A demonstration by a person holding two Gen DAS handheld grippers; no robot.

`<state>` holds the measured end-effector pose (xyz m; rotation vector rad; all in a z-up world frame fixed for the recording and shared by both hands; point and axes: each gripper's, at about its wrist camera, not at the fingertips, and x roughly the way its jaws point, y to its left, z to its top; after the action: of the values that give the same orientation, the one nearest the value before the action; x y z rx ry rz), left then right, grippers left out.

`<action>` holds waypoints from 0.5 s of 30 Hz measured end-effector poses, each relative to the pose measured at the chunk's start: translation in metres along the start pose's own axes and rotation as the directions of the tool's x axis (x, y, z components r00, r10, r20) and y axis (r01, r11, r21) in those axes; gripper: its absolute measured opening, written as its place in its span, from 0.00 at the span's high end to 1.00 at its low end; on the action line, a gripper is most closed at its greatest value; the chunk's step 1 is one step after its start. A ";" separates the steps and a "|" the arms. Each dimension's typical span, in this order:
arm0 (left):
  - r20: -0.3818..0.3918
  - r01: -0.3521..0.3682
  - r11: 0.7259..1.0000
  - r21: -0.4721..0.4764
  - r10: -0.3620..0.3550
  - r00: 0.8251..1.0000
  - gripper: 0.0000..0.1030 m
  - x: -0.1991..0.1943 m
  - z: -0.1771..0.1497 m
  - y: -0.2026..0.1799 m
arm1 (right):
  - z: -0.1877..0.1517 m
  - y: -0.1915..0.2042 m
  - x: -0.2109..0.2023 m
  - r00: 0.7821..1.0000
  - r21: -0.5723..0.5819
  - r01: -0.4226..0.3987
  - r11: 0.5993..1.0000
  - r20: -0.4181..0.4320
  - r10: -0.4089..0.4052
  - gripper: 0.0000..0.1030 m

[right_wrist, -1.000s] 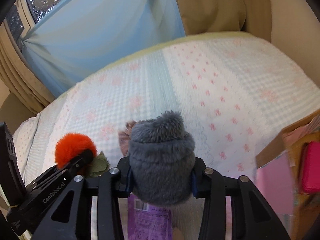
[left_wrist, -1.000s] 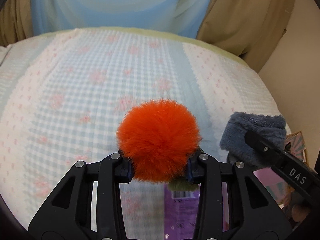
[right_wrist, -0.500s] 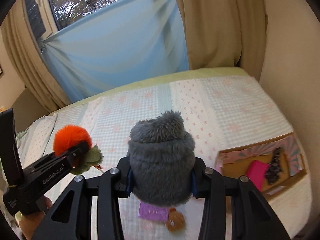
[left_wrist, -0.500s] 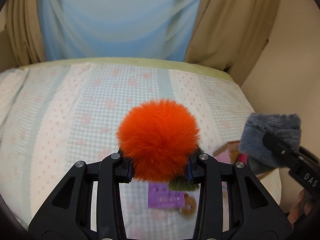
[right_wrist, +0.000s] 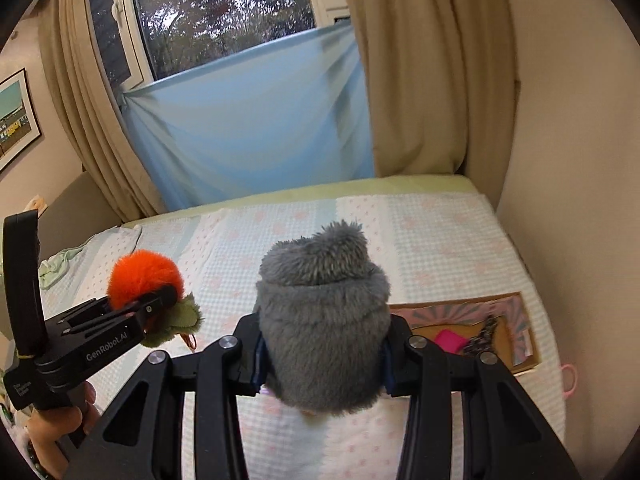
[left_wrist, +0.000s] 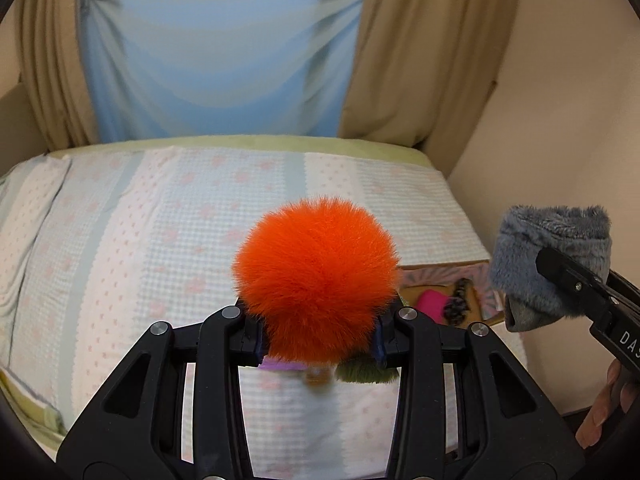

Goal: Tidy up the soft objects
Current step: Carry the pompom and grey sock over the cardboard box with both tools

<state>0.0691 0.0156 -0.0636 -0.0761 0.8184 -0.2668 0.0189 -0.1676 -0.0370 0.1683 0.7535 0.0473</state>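
Looking along the left gripper (left_wrist: pixel 318 350), both fingers are squeezed in on the orange pom-pom (left_wrist: pixel 316 280), which fills the gap between them, a green tuft (left_wrist: pixel 366 372) hanging under it on the right side. Below lies the bed (left_wrist: pixel 160 240) with its pale checked cover, and the pom-pom is held up over its middle, clear of the cover. Under the fingers a purple item (left_wrist: pixel 280 366) and something brownish, blurred, lie on the cover near the front edge. At the bed's right edge sits a cardboard tray (left_wrist: pixel 476 270) with a pink item (left_wrist: pixel 431 302) and a dark speckled item (left_wrist: pixel 456 304) in it. Out at the far right, the right gripper (left_wrist: pixel 560 272) comes in from the side, pinching the grey plush pouch (left_wrist: pixel 548 248) in the air beside the bed's right edge.

Over to the right wrist view: the right gripper (right_wrist: pixel 324 360) has its fingers pressed into the grey plush pouch (right_wrist: pixel 324 320), upright, open end up, held above the bed (right_wrist: pixel 440 240). The cardboard tray (right_wrist: pixel 516 354) lies on the cover near the right edge, with the pink item (right_wrist: pixel 450 338) and the dark speckled item (right_wrist: pixel 482 336) side by side in it. On the left, the left gripper (right_wrist: pixel 160 296) holds the orange pom-pom (right_wrist: pixel 144 276) over the bed's left part, the green tuft (right_wrist: pixel 176 318) drooping beneath. A blue sheet (right_wrist: pixel 248 136) hangs behind the bed's far edge between tan curtains (right_wrist: pixel 420 80).
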 end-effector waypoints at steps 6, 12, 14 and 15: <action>-0.007 0.071 0.997 0.032 -0.071 0.997 0.67 0.023 -0.002 -0.076 | 0.004 -0.057 -0.023 0.998 0.005 0.058 0.998 0.026 -0.058 0.62; -0.047 0.129 0.990 0.061 -0.127 0.991 0.67 0.062 -0.004 -0.143 | 0.006 -0.117 -0.024 0.992 0.036 0.124 0.992 0.006 -0.124 0.62; -0.066 0.147 0.986 0.084 -0.141 0.988 0.67 0.077 -0.005 -0.165 | 0.007 -0.135 -0.022 0.990 0.046 0.143 0.989 -0.004 -0.143 0.62; -0.078 0.154 0.983 0.095 -0.147 0.986 0.67 0.084 -0.005 -0.175 | 0.007 -0.143 -0.019 0.988 0.050 0.156 0.986 -0.012 -0.156 0.62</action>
<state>0.0842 -0.1753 -0.0973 -0.0344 0.8694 -0.4556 0.0076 -0.3119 -0.0437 0.1572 0.7740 -0.1205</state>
